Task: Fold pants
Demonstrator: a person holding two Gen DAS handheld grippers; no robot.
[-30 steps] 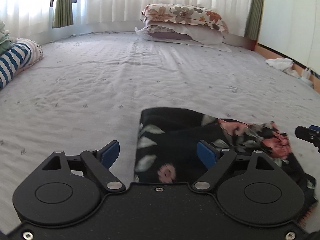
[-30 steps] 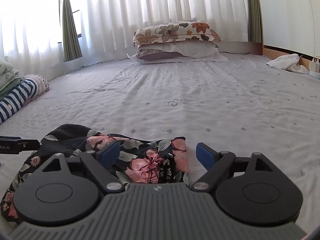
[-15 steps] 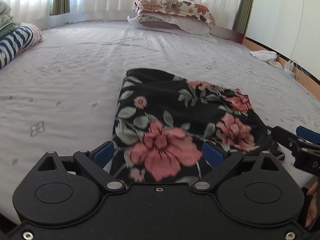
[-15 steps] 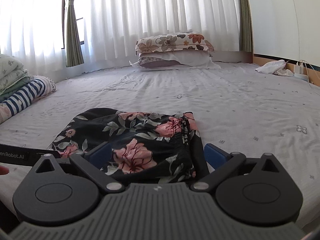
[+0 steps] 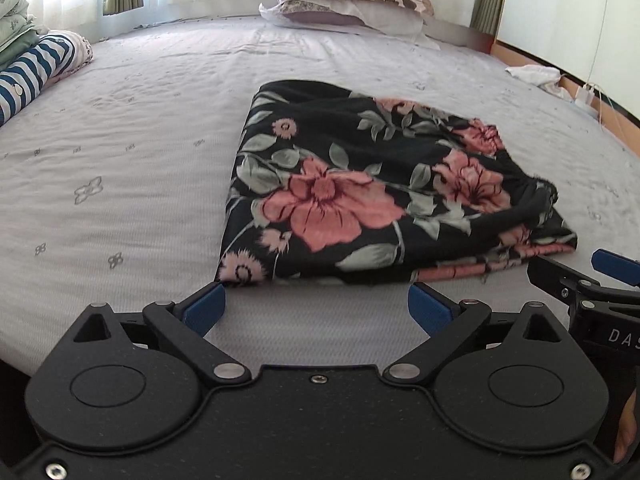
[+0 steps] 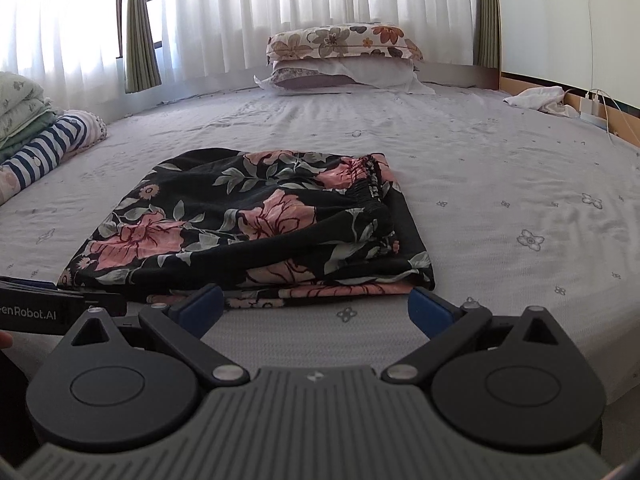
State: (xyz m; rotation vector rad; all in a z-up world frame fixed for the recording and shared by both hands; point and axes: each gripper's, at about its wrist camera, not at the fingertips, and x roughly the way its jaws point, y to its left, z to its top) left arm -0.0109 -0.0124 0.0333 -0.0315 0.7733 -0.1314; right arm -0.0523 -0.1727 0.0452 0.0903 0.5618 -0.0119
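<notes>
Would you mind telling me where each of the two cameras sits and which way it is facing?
Left wrist: on the left hand-held gripper, facing across the bed at the folded pants; its own open fingers show, with the right hand-held gripper at the right edge.
Right wrist: on the right hand-held gripper, facing the same pants; open fingers show, the left one at the left edge.
Shared: pants, pillows, curtains.

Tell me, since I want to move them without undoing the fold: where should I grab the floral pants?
Probably the near stacked edge of the floral pants, coming in low from the bed's front: every layer ends there, so one pinch holds them all.
</notes>
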